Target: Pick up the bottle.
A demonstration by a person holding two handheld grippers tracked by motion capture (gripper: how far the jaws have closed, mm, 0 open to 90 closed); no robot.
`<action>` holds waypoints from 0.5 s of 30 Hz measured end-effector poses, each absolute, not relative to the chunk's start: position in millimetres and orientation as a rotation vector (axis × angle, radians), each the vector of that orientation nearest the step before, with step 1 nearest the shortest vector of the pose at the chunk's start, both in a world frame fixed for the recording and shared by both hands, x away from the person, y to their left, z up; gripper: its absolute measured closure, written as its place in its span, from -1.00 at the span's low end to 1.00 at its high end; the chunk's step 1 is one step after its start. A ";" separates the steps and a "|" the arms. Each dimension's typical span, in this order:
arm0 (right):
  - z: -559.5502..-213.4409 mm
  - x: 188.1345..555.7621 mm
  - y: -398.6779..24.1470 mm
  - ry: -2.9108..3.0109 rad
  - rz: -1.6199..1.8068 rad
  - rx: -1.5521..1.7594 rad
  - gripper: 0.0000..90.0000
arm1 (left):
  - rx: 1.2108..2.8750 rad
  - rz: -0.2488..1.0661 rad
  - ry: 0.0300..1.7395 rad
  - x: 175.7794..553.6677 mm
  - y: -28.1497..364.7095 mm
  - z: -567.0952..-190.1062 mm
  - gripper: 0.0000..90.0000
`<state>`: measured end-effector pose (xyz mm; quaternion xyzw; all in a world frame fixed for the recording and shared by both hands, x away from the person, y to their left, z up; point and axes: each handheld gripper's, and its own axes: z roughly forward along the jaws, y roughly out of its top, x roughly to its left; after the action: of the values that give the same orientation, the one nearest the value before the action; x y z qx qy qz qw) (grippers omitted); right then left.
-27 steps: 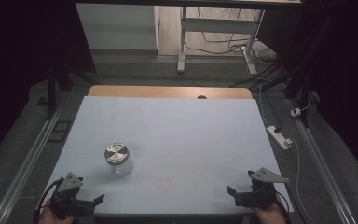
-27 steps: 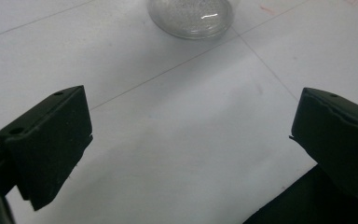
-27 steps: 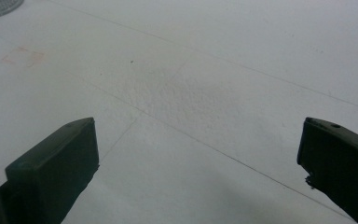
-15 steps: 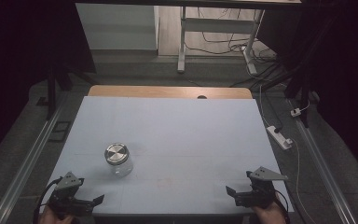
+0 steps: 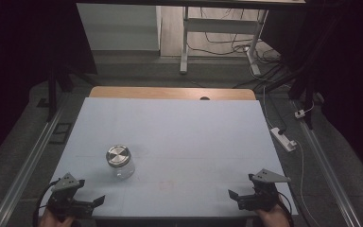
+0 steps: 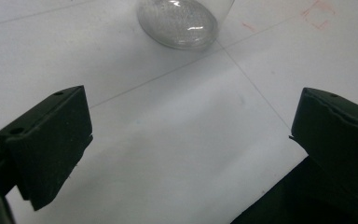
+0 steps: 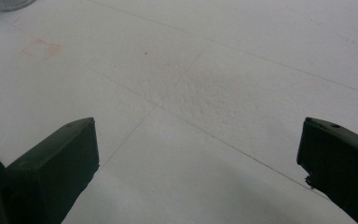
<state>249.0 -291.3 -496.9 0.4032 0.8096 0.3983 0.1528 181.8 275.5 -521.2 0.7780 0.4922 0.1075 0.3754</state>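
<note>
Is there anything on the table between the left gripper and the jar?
No. In the left gripper view, bare table with thin lines runs from the left gripper to the jar.

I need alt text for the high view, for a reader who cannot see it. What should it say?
A glass jar with a metal lid stands upright on a pale table, nearer the left gripper. The right gripper rests at the near right edge. Both are open and empty.
</note>
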 end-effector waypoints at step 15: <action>-497.3 249.4 -290.4 2.335 1.135 1.149 -1.00 | 1.998 0.269 1.158 191.6 269.3 -518.5 -1.00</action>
<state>249.4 -290.4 -497.3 0.4000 0.8131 0.3951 0.1506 191.6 269.3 -518.5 0.7886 0.4570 0.1061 0.3974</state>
